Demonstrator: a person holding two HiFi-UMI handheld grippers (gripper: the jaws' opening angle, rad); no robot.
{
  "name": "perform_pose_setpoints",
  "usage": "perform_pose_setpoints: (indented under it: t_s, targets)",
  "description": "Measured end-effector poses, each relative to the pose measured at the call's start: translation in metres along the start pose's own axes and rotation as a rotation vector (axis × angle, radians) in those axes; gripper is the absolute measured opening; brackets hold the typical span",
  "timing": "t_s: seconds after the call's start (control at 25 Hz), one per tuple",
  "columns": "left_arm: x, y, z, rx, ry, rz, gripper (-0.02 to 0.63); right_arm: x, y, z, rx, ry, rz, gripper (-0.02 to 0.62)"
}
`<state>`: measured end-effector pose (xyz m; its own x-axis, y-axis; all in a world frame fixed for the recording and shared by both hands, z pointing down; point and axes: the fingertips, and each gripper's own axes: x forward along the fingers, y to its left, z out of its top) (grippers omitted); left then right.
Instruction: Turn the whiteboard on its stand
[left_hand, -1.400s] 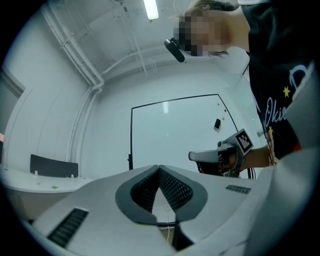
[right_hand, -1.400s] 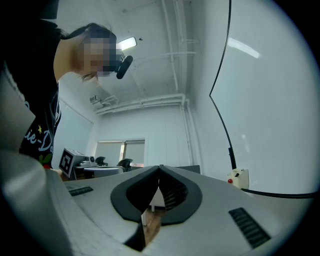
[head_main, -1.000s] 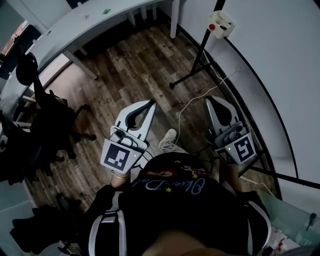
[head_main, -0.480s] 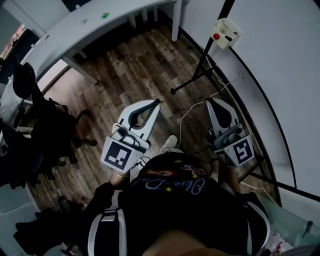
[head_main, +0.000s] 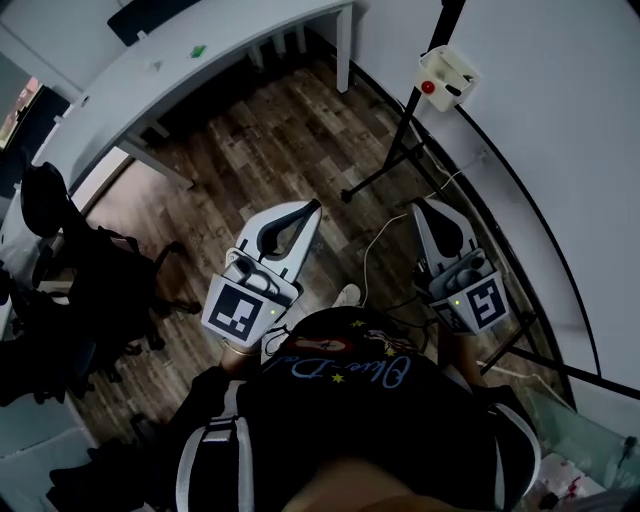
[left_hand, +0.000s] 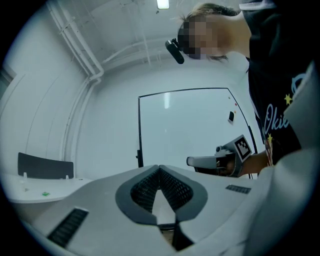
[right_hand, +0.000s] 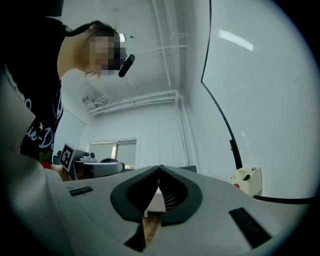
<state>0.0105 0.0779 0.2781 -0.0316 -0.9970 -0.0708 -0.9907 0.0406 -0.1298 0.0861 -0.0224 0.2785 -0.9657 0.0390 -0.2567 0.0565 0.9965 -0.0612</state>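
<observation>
The whiteboard (head_main: 560, 150) is a large white panel with a black frame, along the right of the head view. Its black stand leg (head_main: 395, 160) crosses the wooden floor, and a small cream box with a red dot (head_main: 445, 78) hangs on the frame. My left gripper (head_main: 312, 207) is held in front of the person's body, shut and empty. My right gripper (head_main: 420, 204) is held just left of the board's lower edge, also shut and empty, touching nothing. The board (left_hand: 190, 125) faces the left gripper view. In the right gripper view the board (right_hand: 265, 100) fills the right side.
A long white desk (head_main: 200, 60) runs across the back left. Black office chairs (head_main: 90, 280) crowd the left. A white cable (head_main: 375, 225) trails over the floor between the grippers, by the person's shoe (head_main: 345, 297). Another stand leg (head_main: 560, 365) lies at lower right.
The head view has shifted a little, so the cream box and desk sit lower in the picture. Both grippers stay shut at about the same height before the body.
</observation>
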Motion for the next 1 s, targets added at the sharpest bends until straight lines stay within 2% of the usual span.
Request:
perform_pose_setpoints:
  t_s: [0.2,0.44,0.6,1.0]
  targets:
    - [0.012,0.013,-0.004,0.000,-0.013,-0.024,-0.003,0.006,-0.016,-0.009,-0.005,0.016,-0.043,0.028]
    - [0.031,0.016,-0.016,-0.009,-0.003,-0.075,-0.003,0.009,-0.022,-0.005,-0.003,-0.026,-0.036,0.028]
    - [0.036,0.017,-0.014,-0.023,-0.014,-0.102,-0.003,0.006,-0.028,-0.005,-0.018,-0.006,-0.075,0.028]
    - [0.041,0.016,-0.017,-0.050,0.016,-0.124,-0.003,0.003,-0.030,-0.001,-0.031,-0.005,-0.095,0.028]
